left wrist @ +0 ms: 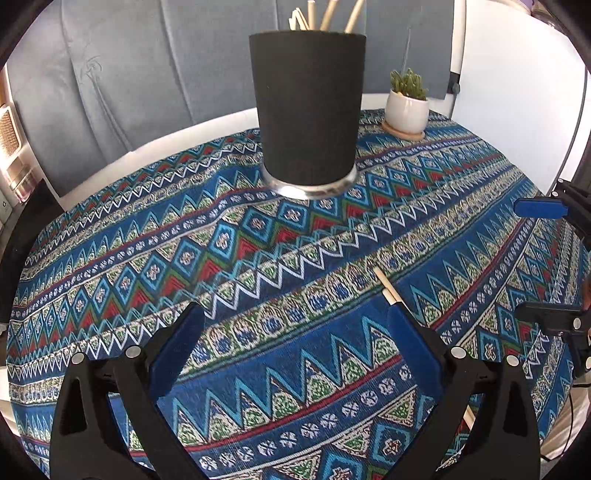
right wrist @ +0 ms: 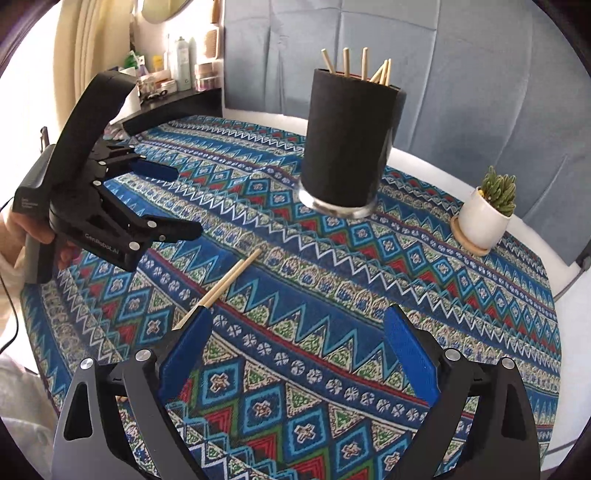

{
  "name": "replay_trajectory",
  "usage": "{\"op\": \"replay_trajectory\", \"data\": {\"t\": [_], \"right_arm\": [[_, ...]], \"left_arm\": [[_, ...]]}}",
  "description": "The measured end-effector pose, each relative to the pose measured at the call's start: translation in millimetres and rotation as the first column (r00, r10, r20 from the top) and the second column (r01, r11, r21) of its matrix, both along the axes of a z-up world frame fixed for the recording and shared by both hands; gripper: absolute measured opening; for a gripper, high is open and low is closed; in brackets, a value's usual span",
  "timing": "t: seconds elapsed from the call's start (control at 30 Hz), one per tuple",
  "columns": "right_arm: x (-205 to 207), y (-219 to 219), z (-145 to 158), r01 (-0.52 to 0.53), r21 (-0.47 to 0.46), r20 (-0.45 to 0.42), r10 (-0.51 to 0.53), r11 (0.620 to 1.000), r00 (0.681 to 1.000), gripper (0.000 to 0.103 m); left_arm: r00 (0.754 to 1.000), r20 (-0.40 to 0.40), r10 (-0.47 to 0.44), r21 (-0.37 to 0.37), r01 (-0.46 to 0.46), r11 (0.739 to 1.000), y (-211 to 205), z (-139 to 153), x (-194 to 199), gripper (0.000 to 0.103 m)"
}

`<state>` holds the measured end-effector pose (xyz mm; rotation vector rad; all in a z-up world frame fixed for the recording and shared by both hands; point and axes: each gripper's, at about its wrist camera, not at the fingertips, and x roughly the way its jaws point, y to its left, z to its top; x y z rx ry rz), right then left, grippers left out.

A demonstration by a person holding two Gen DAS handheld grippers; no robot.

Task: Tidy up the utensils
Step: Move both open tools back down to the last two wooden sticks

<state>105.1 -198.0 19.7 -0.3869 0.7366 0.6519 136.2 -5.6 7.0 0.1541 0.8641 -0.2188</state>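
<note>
A black cylindrical holder [left wrist: 308, 110] stands on the patterned tablecloth and has several wooden chopsticks [left wrist: 327, 14] standing in it; it also shows in the right wrist view [right wrist: 349, 144]. A loose pair of wooden chopsticks [right wrist: 229, 280] lies on the cloth, partly hidden behind my right gripper's left finger; in the left wrist view the pair [left wrist: 388, 286] runs under the right finger. My left gripper [left wrist: 295, 321] is open and empty, and shows from the side in the right wrist view [right wrist: 186, 201]. My right gripper [right wrist: 299, 325] is open and empty above the cloth.
A small cactus in a white pot [left wrist: 406, 103] on a wooden coaster stands at the back right of the table [right wrist: 484, 218]. A blue padded backrest [left wrist: 129, 74] is behind the table. A shelf with bottles [right wrist: 181, 70] is at the far left.
</note>
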Motion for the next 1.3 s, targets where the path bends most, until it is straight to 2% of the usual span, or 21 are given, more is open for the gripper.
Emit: {"op": "replay_trajectory", "data": {"t": [0.17, 0.33, 0.57, 0.8, 0.9, 1.0, 1.1, 1.3], "right_arm": [[-12.4, 12.5, -17.6, -0.042, 0.005, -0.048, 0.042, 0.999, 0.998, 0.09], [-22.0, 32.7, -27.6, -0.08, -0.027, -0.037, 0.079, 0.996, 0.996, 0.09], [-20.0, 49.5, -40.3, -0.062, -0.08, -0.04, 0.059, 0.995, 0.997, 0.091], [-12.9, 39.1, -42.4, 0.006, -0.044, -0.087, -0.01, 0.999, 0.996, 0.093], [-14.1, 40.6, -43.9, -0.019, -0.032, -0.126, 0.015, 0.999, 0.992, 0.094], [-18.8, 42.4, -42.5, -0.033, -0.055, -0.083, 0.028, 0.998, 0.996, 0.094], [-18.9, 40.7, -44.5, -0.017, -0.092, -0.083, 0.009, 0.996, 0.996, 0.095], [-15.4, 35.0, -44.4, -0.015, -0.052, -0.106, 0.009, 0.999, 0.994, 0.095]], "left_arm": [[1.0, -0.02, 0.006, 0.004, -0.006, 1.0, -1.8, -12.7, -7.1, 0.097], [0.999, -0.045, 0.025, -0.001, -0.025, 1.0, 3.0, -18.9, -8.0, 0.097], [0.996, -0.084, 0.005, -0.038, -0.008, 0.999, 0.5, -21.4, -5.2, 0.097], [0.993, -0.116, -0.017, -0.063, 0.009, 0.998, -8.9, -24.6, -3.6, 0.097], [0.991, -0.129, -0.033, -0.078, 0.023, 0.997, -13.1, -25.9, -3.2, 0.097], [0.991, -0.132, -0.035, -0.077, 0.024, 0.997, -17.5, -27.1, -3.9, 0.097], [0.991, -0.131, -0.038, -0.059, 0.03, 0.998, -23.5, -29.1, -5.9, 0.097], [0.991, -0.123, -0.055, -0.032, 0.051, 0.998, -33.3, -31.3, -10.7, 0.097]]}}
